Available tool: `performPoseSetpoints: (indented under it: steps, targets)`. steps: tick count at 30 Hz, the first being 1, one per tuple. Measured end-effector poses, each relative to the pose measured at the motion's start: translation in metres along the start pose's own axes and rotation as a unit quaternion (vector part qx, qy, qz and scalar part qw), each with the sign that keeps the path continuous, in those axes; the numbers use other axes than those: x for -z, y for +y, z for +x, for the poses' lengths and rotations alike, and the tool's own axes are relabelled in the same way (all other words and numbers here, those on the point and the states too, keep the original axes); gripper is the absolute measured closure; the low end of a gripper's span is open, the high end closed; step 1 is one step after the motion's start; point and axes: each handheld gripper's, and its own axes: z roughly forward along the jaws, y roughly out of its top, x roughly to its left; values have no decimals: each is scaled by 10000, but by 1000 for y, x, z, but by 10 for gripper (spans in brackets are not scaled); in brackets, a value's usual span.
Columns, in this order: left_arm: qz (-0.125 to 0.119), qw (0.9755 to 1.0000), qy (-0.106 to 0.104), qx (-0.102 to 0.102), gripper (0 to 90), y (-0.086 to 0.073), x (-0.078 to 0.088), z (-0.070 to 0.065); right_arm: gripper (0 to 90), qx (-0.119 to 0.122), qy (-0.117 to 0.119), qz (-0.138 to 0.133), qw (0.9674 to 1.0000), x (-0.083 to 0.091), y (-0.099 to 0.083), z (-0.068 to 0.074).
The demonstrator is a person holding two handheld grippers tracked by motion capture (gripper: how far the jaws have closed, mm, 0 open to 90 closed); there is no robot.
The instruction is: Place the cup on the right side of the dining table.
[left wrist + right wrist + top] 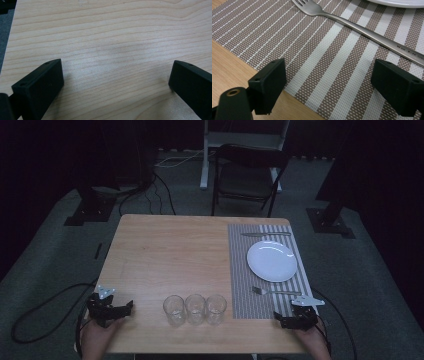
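Note:
My left gripper (116, 310) rests at the near left of the wooden table (165, 255), open, with bare wood between its jaws (117, 82). My right gripper (292, 320) sits at the near right, open over the near edge of the striped placemat (240, 270). In the right gripper view (329, 92) the placemat (332, 60) lies under the jaws and a metal fork (352, 25) lies just beyond them. On the mat are a white plate (271, 261), the fork (272, 291) on its near side and a knife (265, 234) on its far side.
Three clear glasses (195, 309) stand in a row near the table's front edge, between the two grippers. A dark folding chair (247, 177) stands beyond the far edge. Cables trail on the floor at left and right.

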Motion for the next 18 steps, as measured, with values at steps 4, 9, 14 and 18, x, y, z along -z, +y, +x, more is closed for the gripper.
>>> performPoseSetpoints:
  steps: [4,9,14,18]
  targets:
    - [1,10000,0,-1,1,0,0,0,124,-8,-15,71,10000,0,2,1]
    - [2,10000,-1,-2,1,0,0,0,125,-11,-25,140,9999,0,4,1]
    - [-1,10000,0,3,1,0,0,0,133,-19,34,182,9998,1,5,2]
    - [1,10000,-1,0,1,0,0,0,145,-51,170,145,9997,2,5,2]
